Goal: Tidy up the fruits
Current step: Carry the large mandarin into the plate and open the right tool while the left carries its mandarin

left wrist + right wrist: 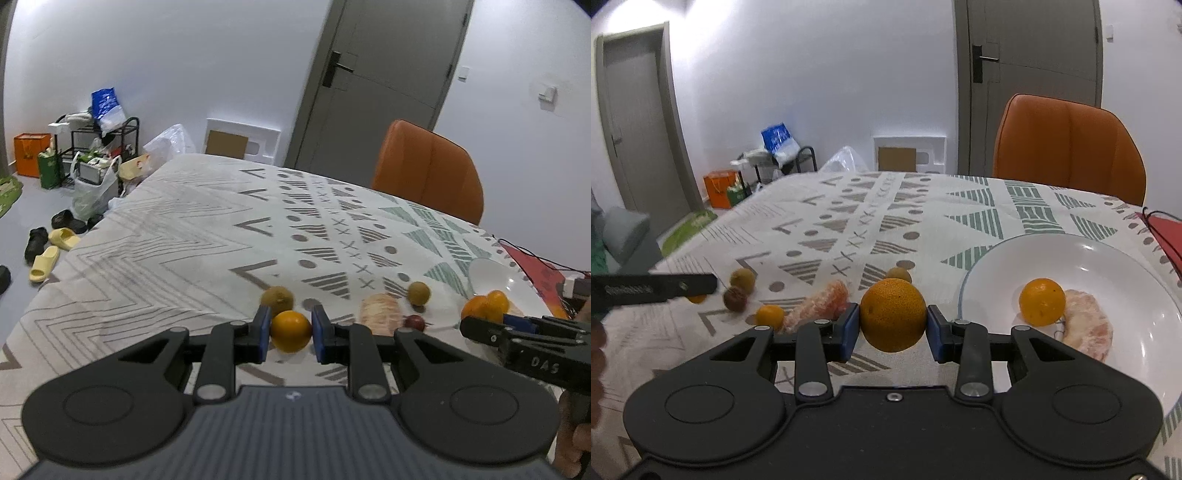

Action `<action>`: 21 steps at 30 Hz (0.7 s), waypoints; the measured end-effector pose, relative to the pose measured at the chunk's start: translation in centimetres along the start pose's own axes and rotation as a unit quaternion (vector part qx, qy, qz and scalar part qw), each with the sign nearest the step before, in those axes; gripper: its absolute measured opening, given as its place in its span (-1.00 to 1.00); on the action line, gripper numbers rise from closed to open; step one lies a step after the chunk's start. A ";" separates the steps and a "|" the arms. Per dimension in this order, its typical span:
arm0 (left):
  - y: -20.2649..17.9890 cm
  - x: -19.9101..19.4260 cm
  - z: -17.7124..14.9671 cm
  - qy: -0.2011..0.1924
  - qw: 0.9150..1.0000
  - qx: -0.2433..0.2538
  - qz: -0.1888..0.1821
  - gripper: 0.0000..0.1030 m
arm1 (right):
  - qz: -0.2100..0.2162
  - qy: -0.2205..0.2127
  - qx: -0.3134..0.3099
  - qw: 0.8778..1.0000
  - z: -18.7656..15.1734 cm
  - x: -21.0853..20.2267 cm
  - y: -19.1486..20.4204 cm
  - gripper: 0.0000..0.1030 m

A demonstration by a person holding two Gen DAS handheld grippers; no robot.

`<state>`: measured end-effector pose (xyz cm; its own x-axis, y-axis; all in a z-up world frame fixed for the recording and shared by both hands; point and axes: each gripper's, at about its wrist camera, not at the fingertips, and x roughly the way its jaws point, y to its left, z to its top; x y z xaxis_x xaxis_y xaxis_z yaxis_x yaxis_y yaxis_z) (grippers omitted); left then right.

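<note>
**Two oranges at the grippers, one orange on the plate**

Two grippers each frame an orange. The right gripper [892, 320] is clamped on a large orange [893, 314], both blue pads touching its sides, above the patterned tablecloth [923, 206]. At 3 o'clock from this fruit stands the white plate [1108, 251], carrying a smaller orange [1042, 302] that touches a peeled citrus segment [1089, 328].

The left gripper [290, 330] sits around a small orange [290, 331] on the cloth; its jaws are at narrow spread, and contact between pads and fruit cannot be confirmed. At 12 o'clock from this orange, just beside it, lies a brownish-green fruit [277, 300]. At 3 o'clock lie a peeled segment [380, 314], a dark red fruit [414, 322] and, further back, a second greenish fruit [419, 292].

An orange chair [1067, 147] stands at the table's far edge at 1 o'clock. A grey door [1030, 74] is behind it.
</note>
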<state>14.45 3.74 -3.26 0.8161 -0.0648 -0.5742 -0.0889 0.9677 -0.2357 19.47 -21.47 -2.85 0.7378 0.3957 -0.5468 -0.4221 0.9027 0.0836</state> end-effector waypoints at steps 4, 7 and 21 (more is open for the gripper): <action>-1.5 -0.1 0.0 0.000 1.000 0.012 -0.006 -0.57 | 0.003 -0.011 0.008 1.000 -0.3 -1.4 -0.9 -0.30; -2.6 -0.4 0.0 -0.005 1.000 0.021 -0.010 -0.57 | 0.007 -0.018 0.018 1.000 -0.5 -2.4 -1.6 -0.30; -7.1 -0.5 -0.3 -0.007 0.998 0.055 -0.028 -0.57 | -0.017 -0.031 0.051 0.998 -2.5 -5.0 -5.3 -0.30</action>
<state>14.47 -3.20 -1.55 0.8263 -0.1177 -0.5509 0.0204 0.9835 -0.1796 16.68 -28.63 -2.64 0.7839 0.3708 -0.4979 -0.3421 0.9273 0.1520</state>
